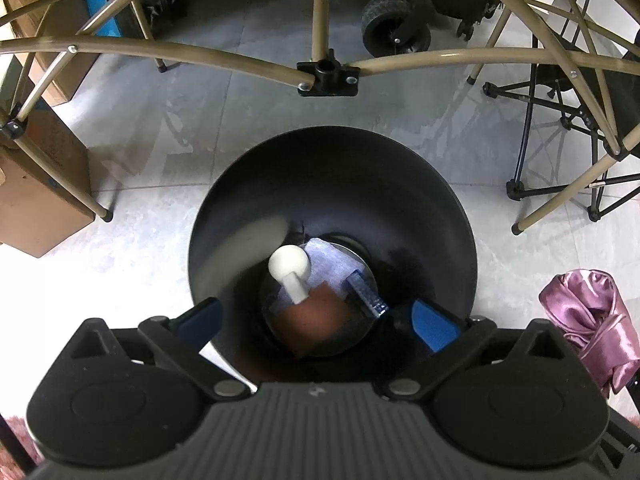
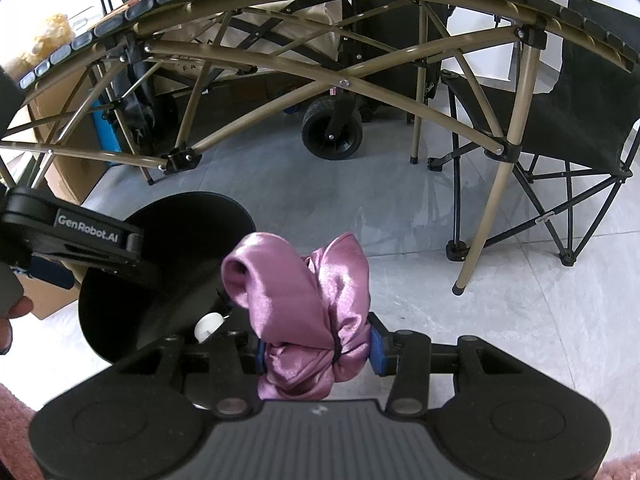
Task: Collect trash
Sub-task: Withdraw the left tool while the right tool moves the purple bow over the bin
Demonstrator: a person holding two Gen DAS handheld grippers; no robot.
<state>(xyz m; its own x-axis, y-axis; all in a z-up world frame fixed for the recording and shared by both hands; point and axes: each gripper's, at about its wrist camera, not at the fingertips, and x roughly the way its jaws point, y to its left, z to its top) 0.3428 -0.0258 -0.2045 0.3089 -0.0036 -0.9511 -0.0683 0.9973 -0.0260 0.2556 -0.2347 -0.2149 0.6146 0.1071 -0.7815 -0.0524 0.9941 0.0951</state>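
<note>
Left tool (image 1: 316, 322) spread above bin (image 1: 420, 184); right tool (image 2: 318, 352) clamping pink cloth (image 2: 304, 300).

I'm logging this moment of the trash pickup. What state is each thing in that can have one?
Bin: upright, open-topped, holding trash.
White knob piece: inside the bin, lying on the tissue.
Tissue: at the bin's bottom.
Left gripper: jaws wide open over the bin, empty.
Right gripper: jaws shut on the pink cloth.
Pink cloth: bunched, held above the floor beside the bin.
Folding chair: unfolded, standing.
</note>
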